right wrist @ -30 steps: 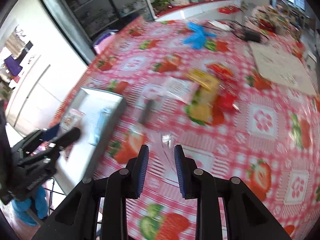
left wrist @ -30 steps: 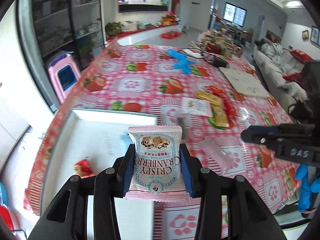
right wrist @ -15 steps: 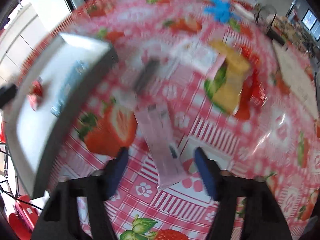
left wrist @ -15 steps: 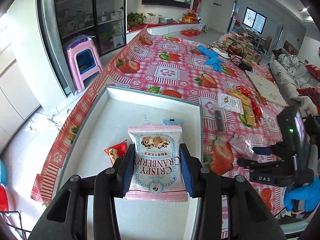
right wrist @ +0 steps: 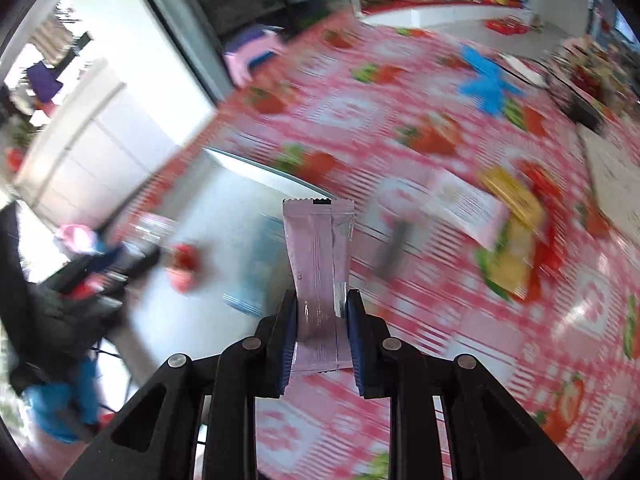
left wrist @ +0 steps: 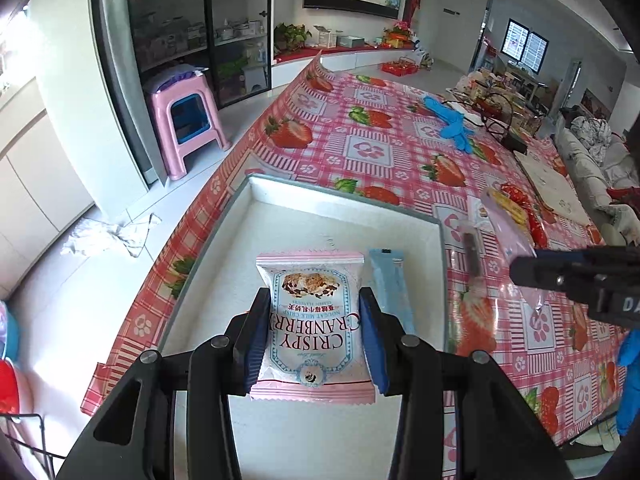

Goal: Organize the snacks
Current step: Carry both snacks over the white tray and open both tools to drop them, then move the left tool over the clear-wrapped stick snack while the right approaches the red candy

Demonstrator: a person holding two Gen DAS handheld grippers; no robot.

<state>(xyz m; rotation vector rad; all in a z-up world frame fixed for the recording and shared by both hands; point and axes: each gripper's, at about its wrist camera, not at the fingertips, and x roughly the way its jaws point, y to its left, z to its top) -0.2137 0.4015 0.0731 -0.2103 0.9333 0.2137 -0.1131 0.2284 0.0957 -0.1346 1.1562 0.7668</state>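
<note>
My left gripper (left wrist: 314, 330) is shut on a pink and white Crispy Cranberry packet (left wrist: 312, 322) and holds it above the white tray (left wrist: 344, 196). A light blue stick packet (left wrist: 390, 284) lies in the tray beside it. My right gripper (right wrist: 320, 334) is shut on a long pink stick packet (right wrist: 318, 264), lifted off the table near the tray's right edge; this gripper also shows in the left wrist view (left wrist: 516, 270). A small red snack (right wrist: 184, 258) lies in the tray (right wrist: 240, 204). The right wrist view is blurred.
Loose snacks lie on the strawberry tablecloth (left wrist: 372, 148) right of the tray: a white packet (right wrist: 468, 204), yellow packets (right wrist: 512, 236), red wrappers (left wrist: 528, 216) and a dark bar (left wrist: 472, 252). Blue gloves (left wrist: 452, 124) lie farther back. A pink stool (left wrist: 184, 120) stands on the floor.
My right gripper has shut on the pink stick packet and lifted it off the table towards the tray. My left gripper, still holding the cranberry packet, has moved farther over the tray.
</note>
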